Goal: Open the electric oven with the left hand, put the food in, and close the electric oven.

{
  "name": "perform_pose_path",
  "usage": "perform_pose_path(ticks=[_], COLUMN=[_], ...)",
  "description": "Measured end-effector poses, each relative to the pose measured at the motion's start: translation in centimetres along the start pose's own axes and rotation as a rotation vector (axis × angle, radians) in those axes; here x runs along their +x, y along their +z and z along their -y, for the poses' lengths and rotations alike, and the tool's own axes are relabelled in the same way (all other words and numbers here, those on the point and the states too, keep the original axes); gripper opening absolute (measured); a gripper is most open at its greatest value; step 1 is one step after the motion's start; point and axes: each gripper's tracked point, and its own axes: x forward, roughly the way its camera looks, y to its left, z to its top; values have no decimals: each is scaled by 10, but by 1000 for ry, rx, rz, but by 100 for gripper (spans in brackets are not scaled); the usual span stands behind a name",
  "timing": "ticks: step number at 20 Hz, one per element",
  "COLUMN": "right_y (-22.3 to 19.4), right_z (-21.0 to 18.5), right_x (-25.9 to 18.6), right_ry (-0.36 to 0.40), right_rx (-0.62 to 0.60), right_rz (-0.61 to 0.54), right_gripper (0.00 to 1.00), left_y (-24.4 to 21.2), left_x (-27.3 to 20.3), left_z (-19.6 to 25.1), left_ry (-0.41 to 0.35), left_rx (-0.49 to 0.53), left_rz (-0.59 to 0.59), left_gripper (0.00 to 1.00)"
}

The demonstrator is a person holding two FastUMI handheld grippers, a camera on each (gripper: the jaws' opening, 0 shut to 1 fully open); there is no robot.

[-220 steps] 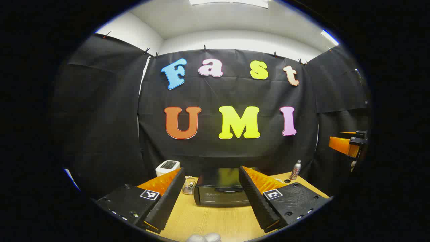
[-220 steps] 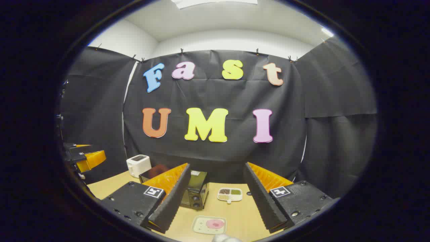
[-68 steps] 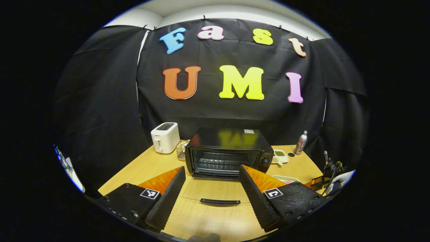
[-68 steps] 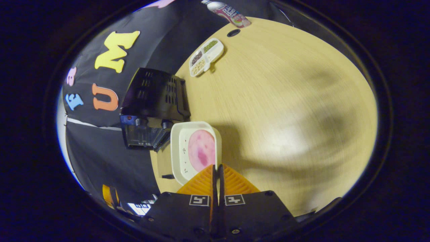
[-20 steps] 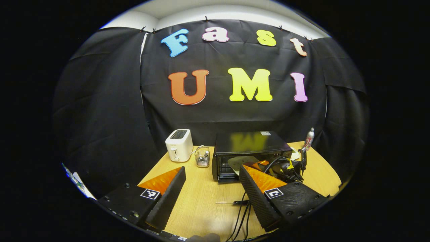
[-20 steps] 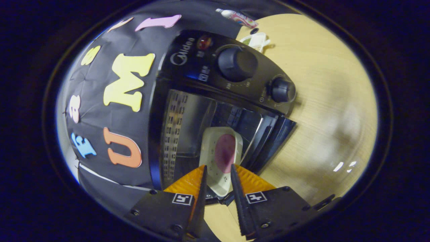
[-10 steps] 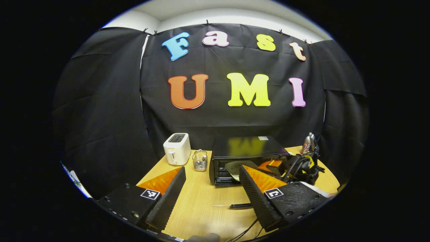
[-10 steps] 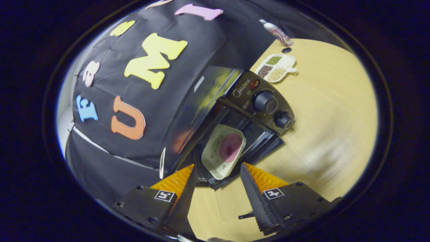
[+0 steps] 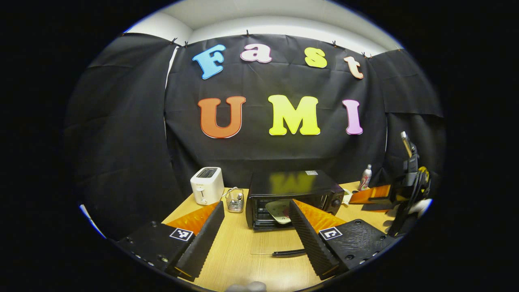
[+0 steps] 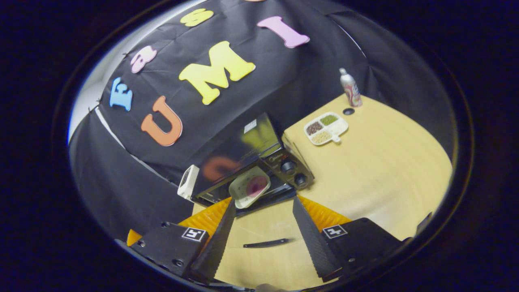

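Observation:
The black electric oven stands at the middle of the table with its glass door folded flat down; the door's handle lies nearest me. A pale plate with a pink slice of food rests in the oven's mouth, its near edge sticking out. My left gripper hovers open in front of the door, holding nothing. In the right gripper view, the oven and plate lie ahead, and my right gripper is open above the door handle, apart from the plate. The right gripper also hangs right of the oven.
A white toaster and a small wire basket stand left of the oven. A divided tray of beans and a spray can sit at the back right. The wooden table has bare room on the right.
My right gripper opened, let go of the plate in the oven's mouth and drew back up and to the right. My left gripper stayed open, shifting slightly.

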Motion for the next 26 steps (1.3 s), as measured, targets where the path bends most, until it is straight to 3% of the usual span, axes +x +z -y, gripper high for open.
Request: perform_pose_path(ticks=[1,7,13,26], right_y=[8,41,45,53], right_z=[7,41,46,76], right_x=[-11,-69,-111,-150], right_ry=[-13,-138,-177,-244], right_rx=[-36,-278,-488,-494], right_rz=[26,147,218,204], right_gripper=[89,97,96,98], left_y=[-5,-37,-89,-261], left_x=[2,17,31,55], left_z=[3,26,59,115], left_ry=[-6,-55,-113,-162], left_rx=[-5,-11,3,-70], left_rz=[-4,-44,-110,-458], left_gripper=[97,97,97,96])
